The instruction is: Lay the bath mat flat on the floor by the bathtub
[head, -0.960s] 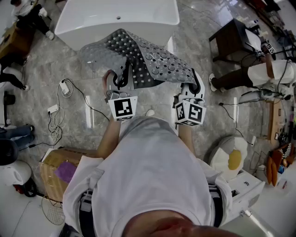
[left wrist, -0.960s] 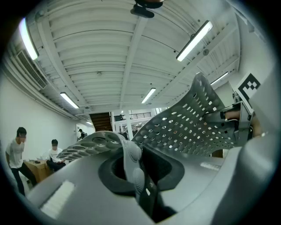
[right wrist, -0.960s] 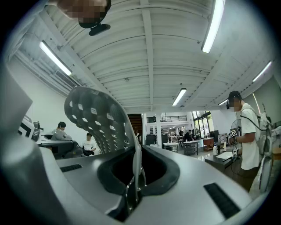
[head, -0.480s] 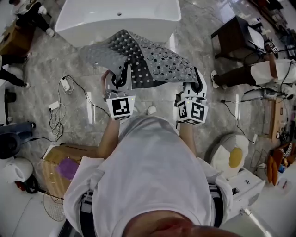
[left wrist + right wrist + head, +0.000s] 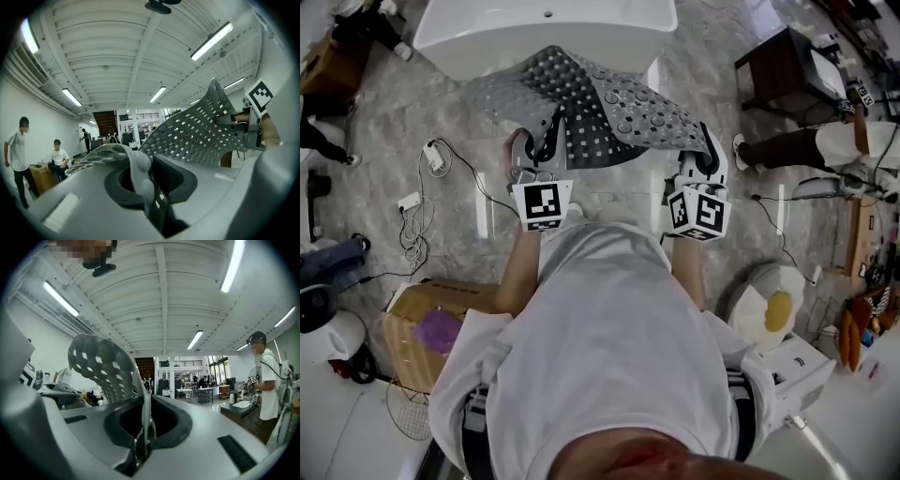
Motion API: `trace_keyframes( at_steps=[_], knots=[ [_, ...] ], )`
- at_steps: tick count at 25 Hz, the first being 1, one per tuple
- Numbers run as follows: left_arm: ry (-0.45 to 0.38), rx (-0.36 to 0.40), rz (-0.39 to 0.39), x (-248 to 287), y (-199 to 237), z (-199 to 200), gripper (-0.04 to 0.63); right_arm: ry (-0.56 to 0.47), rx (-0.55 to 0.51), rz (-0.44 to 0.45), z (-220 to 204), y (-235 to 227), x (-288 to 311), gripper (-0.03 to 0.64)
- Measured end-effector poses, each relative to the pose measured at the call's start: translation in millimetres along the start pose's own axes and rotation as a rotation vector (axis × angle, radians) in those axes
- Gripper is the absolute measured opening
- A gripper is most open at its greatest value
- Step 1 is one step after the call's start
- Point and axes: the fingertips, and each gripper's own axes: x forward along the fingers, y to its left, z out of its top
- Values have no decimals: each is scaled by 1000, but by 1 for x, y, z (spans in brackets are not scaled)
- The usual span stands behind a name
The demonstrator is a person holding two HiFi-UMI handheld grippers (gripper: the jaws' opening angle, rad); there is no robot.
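A grey perforated bath mat hangs spread in the air between my two grippers, in front of the white bathtub. My left gripper is shut on the mat's near left edge, where the mat bunches into a fold between the jaws. My right gripper is shut on the mat's near right corner; its thin edge runs up from between the jaws. The far left part of the mat droops toward the tub.
Marble floor lies below. White power strips and cables trail at the left. A dark stool and a seated person are at the right. A cardboard box stands behind on the left, a white bin behind on the right.
Both grippers have carried the mat forward, closer to the bathtub, and the mat has spread a little wider. Both grips are unchanged.
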Motion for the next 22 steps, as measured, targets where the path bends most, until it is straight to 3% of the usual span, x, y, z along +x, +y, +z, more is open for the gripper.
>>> trace_keyframes(
  at_steps=[7, 13, 22],
  knots=[
    [11, -16, -27, 5, -2, -3, 51, 13, -29, 14, 4, 7, 4, 17],
    [21, -7, -4, 27, 8, -7, 51, 10, -25, 26, -3, 1, 34, 17],
    [83, 47, 3, 101, 22, -27, 54, 25, 14, 45, -33, -16, 117, 17]
  ],
)
